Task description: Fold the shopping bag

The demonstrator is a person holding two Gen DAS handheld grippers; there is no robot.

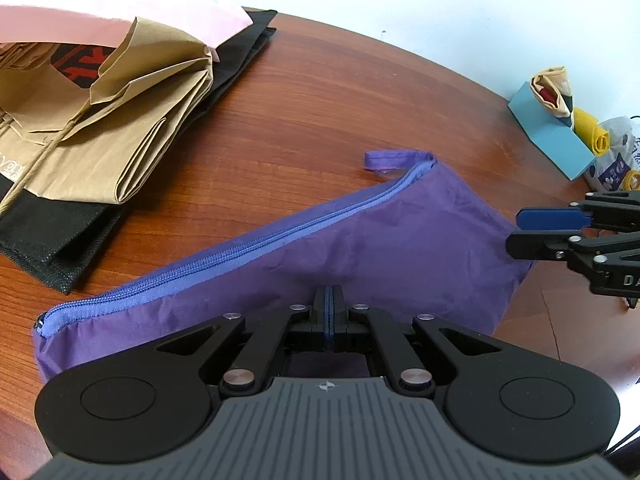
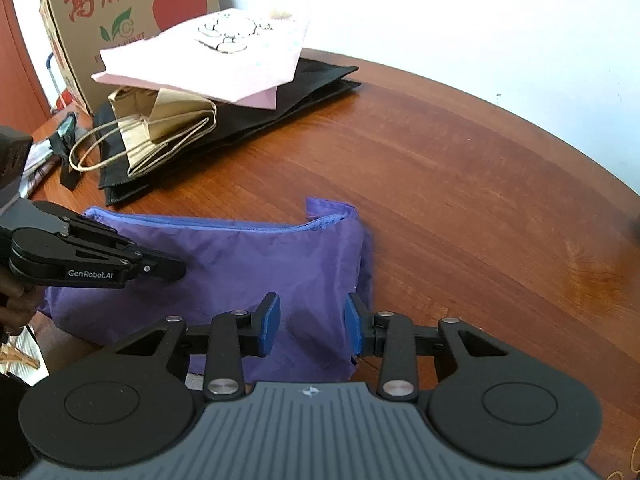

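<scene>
A purple shopping bag [image 1: 400, 236] with a blue zipper [image 1: 248, 244] lies flat on the round wooden table [image 1: 360, 92]; a small loop [image 1: 394, 159] sticks out at its far corner. My left gripper [image 1: 329, 300] is shut, its tips down on the bag's near middle; I cannot tell whether fabric is pinched. In the right wrist view the left gripper [image 2: 182, 270] comes in from the left onto the bag [image 2: 248, 256]. My right gripper [image 2: 312, 326] is open above the bag's right end, blue pads [image 2: 269, 324] apart, nothing gripped. It also shows as the right gripper [image 1: 516, 230] beside the bag's right edge.
A pile of folded bags sits at the far left: a pink paper bag [image 2: 224, 64], a brown paper bag [image 2: 168, 128] with handles, black fabric bags [image 2: 280, 104]. A cardboard apple box [image 2: 120, 12] stands behind. A blue box [image 1: 548, 132] and rolled bags [image 1: 596, 136] lie at the right.
</scene>
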